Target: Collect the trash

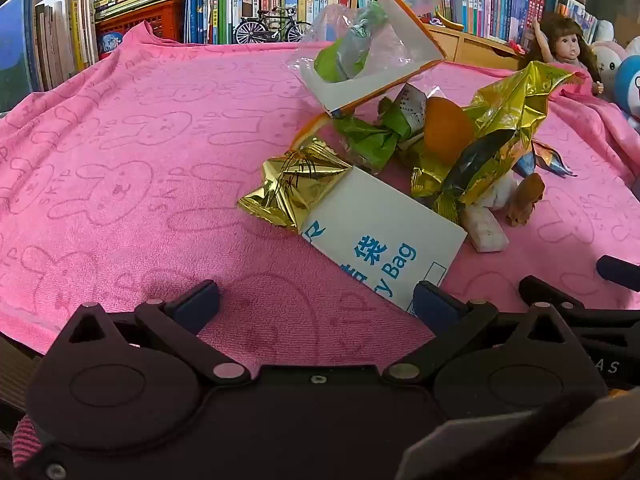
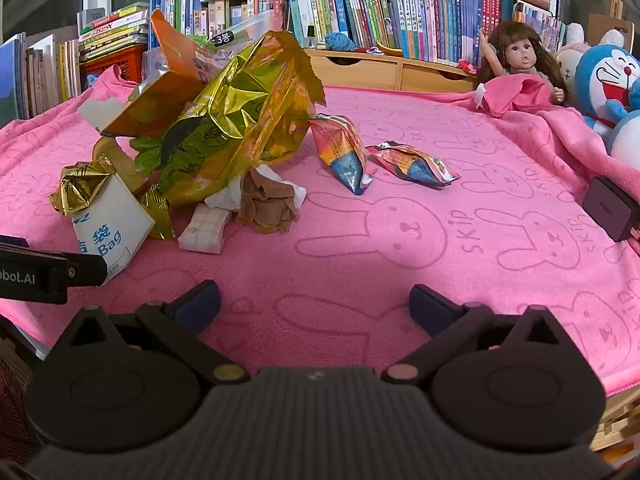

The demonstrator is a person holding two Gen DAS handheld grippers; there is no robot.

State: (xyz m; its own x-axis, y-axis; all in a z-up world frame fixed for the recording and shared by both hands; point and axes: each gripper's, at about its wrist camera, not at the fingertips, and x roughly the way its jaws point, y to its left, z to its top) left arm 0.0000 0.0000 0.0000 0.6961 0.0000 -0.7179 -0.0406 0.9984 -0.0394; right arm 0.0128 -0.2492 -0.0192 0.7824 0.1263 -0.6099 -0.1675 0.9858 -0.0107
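Note:
A heap of trash lies on a pink towel [image 1: 120, 152]. In the left wrist view a white paper bag [image 1: 380, 236] with blue print lies nearest, with a crumpled gold wrapper [image 1: 292, 188] on its far corner. Behind them lie a big gold foil bag [image 1: 500, 136], an orange [image 1: 446, 128], a green wrapper [image 1: 368, 136] and an open white-and-orange carton [image 1: 384, 64]. My left gripper [image 1: 316, 306] is open just short of the white bag. The right wrist view shows the gold foil bag [image 2: 236, 120], two colourful snack packets [image 2: 344, 152] [image 2: 412, 164] and crumpled tissue [image 2: 268, 200]. My right gripper [image 2: 316, 304] is open over bare towel.
Shelves of books [image 2: 400, 12] line the back. A doll [image 2: 516, 56] and plush toys [image 2: 608, 80] sit at the right. A dark box [image 2: 608, 208] lies at the towel's right edge. A model bicycle [image 1: 274, 26] stands behind the towel. The left gripper's side [image 2: 44, 276] shows at the right view's left edge.

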